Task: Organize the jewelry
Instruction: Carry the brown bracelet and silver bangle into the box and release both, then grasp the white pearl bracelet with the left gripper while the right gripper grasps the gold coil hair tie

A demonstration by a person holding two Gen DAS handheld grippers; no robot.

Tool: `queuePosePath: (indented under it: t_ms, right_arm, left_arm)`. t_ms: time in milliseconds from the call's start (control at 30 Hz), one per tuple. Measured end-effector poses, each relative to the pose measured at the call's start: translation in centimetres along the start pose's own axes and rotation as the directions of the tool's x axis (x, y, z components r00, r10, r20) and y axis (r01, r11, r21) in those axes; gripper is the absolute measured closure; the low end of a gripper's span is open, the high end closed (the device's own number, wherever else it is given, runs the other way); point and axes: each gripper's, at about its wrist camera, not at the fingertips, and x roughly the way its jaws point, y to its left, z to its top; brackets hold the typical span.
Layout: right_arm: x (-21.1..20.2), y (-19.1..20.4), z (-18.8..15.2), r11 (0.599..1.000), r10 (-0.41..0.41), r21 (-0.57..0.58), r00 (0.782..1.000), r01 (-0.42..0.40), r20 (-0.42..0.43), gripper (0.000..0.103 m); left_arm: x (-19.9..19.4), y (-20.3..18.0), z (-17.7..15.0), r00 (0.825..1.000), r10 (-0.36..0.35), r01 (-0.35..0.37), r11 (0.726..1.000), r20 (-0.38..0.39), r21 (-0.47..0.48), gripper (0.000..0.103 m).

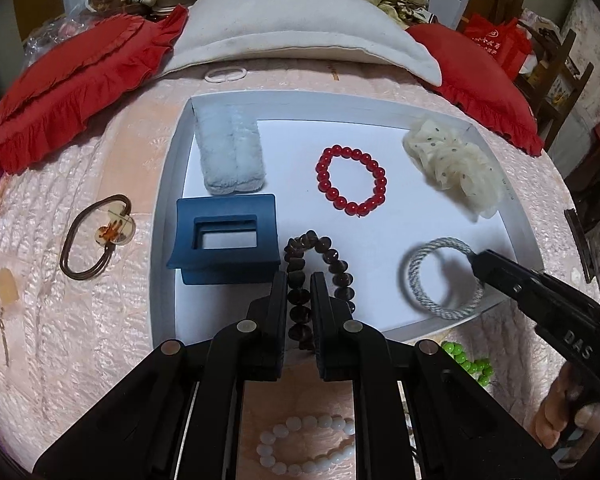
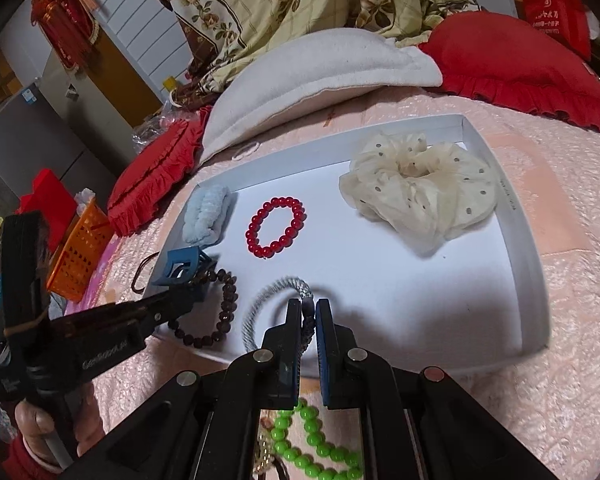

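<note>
left gripper (image 1: 300, 280): closed on dark bead bracelet (image 1: 332, 264) | right gripper (image 2: 309, 307): closed on grey rope ring (image 2: 278, 300) | both over near edge of white tray (image 2: 538, 280), bare floor ahead

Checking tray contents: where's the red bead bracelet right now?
The red bead bracelet lies flat in the middle of the white tray in both views, between the pale blue towel roll and the cream scrunchie, touching neither.

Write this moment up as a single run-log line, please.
left gripper: shut on brown bead bracelet | right gripper: shut on grey rope ring | both over white tray | red bracelet in tray
</note>
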Motion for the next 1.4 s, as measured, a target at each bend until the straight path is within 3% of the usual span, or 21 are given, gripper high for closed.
queuePosePath:
  t_ms: [267, 433, 500, 633, 800, 1000, 1133, 1400]
  right_arm:
    - [1.2, 0.2, 0.4, 1.0, -0.027, -0.006, 1.0, 0.027, -0.01, 0.096]
    - [1.1, -0.6, 0.7, 0.998, -0.01, 0.068, 1.0, 0.011, -0.006, 0.096]
    - [0.4, -0.6, 0.7, 0.997, -0.013, 0.075, 1.0, 0.013, 0.005, 0.095]
    - [-2.3, -0.2, -0.1, 0.998, 0.01, 0.055, 0.999, -0.013, 0.05, 0.08]
    - [-6.0, 0.8, -2.8, 1.0, 0.018, -0.027, 0.997, -0.016, 0.074, 0.078]
    - [-6.7, 0.5, -7.3, 0.997, 0.023, -0.072, 1.0, -0.022, 0.014, 0.078]
    - [-5.8, 0.1, -9.2, 0.996, -0.016, -0.093, 1.0, 0.014, -0.017, 0.078]
    - [-5.1, 1.4, -9.4, 0.992, 0.011, -0.129, 1.0, -0.014, -0.021, 0.078]
  left_arm:
    - [-0.8, 0.2, -0.7, 0.999, -0.045, 0.045, 0.999, -0.005, -0.006, 0.088]
    - [-2.4, 0.2, -1.0, 0.996, -0.089, 0.09, 0.996, 0.029, -0.014, 0.067]
    - [-3.9, 0.5, -1.3, 0.992, -0.108, 0.109, 0.994, 0.061, -0.025, 0.066]
    - [-6.5, 1.1, -2.1, 0.988, -0.115, 0.119, 0.992, 0.106, -0.035, 0.065]
    - [-9.4, 2.6, -5.2, 0.986, -0.072, 0.081, 0.995, 0.15, -0.053, 0.065]
    - [-7.6, 3.5, -9.2, 0.996, -0.012, 0.017, 0.998, 0.086, -0.061, 0.065]
    - [-6.0, 3.4, -11.0, 0.999, -0.014, 0.017, 0.997, 0.043, -0.074, 0.065]
    - [-4.2, 2.2, -10.7, 0.999, -0.018, 0.02, 0.998, 0.028, -0.065, 0.065]
